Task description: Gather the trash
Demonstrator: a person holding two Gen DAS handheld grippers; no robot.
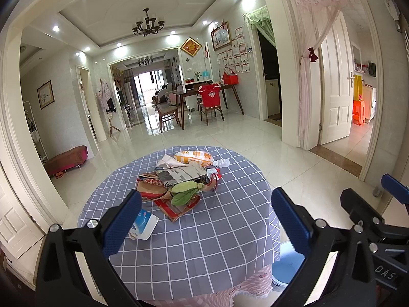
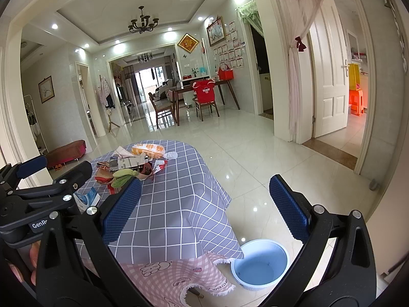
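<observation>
Checked tablecloth (image 1: 204,230) (grey-blue) holds piled trash (image 1: 179,179); tiled floor (image 2: 255,153) around.

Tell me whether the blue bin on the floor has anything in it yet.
Empty: the right wrist view looks down into the blue bin and shows only its bare bottom.

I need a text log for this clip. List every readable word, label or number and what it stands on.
"DAS": right gripper's black body, cut off.
"GenR": left gripper's black body, cut off.
Orange snack bag: large characters, not legible.
Newspaper: print too small.
Blue and white carton: no text readable.
Wall papers: too small.
</observation>
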